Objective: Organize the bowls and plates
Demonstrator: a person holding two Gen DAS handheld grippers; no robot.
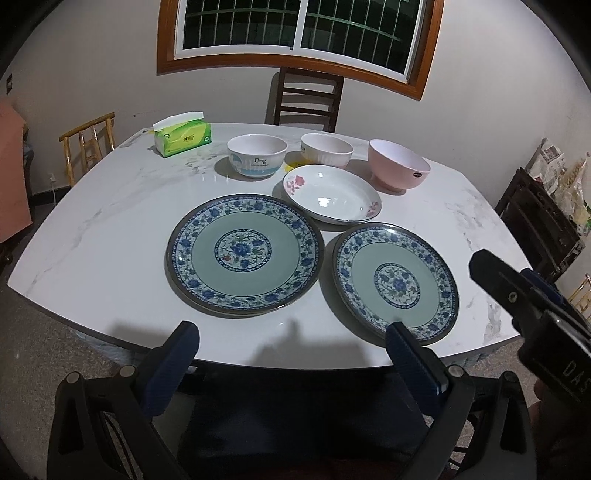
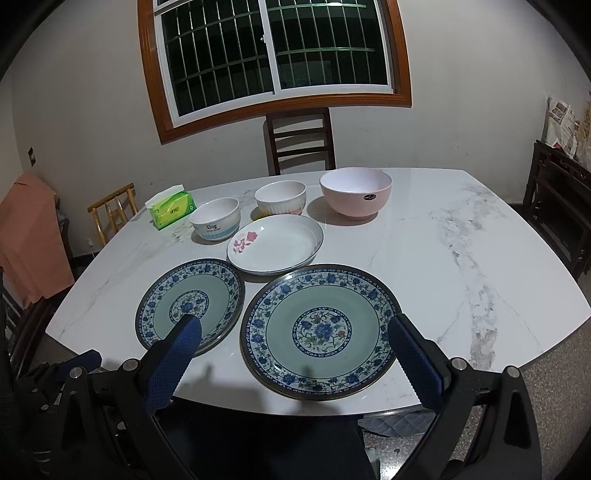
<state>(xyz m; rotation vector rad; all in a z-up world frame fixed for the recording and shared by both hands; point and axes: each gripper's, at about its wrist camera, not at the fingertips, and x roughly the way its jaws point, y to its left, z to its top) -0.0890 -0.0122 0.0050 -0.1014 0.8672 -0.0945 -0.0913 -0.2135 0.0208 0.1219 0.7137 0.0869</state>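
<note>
We see two blue-and-green patterned plates lying flat near the front edge of the marble table (image 1: 110, 206): the left patterned plate (image 1: 243, 254) and the right patterned plate (image 1: 397, 284), side by side with a narrow gap between them. Just behind that gap sits a white plate with pink flowers (image 1: 330, 194), its near rim close to both patterned plates. Behind it we find three bowls in a row: a white bowl with blue print (image 1: 256, 155) to the left, a white ribbed bowl (image 1: 327, 149) in the middle, and a pink bowl (image 1: 399, 166) to the right, all upright and apart from one another.

The left gripper (image 1: 291, 354) hangs over the front table edge with its blue-padded fingers spread wide and nothing between them. The right gripper (image 2: 295, 347) likewise stands wide open and empty, above the near rim of the right patterned plate; in the left wrist view we see it at the right border.

A green tissue box (image 1: 183, 136) rests at the far left of the table. A dark wooden chair (image 1: 306, 98) stands behind the table beneath a barred window (image 1: 295, 26).
</note>
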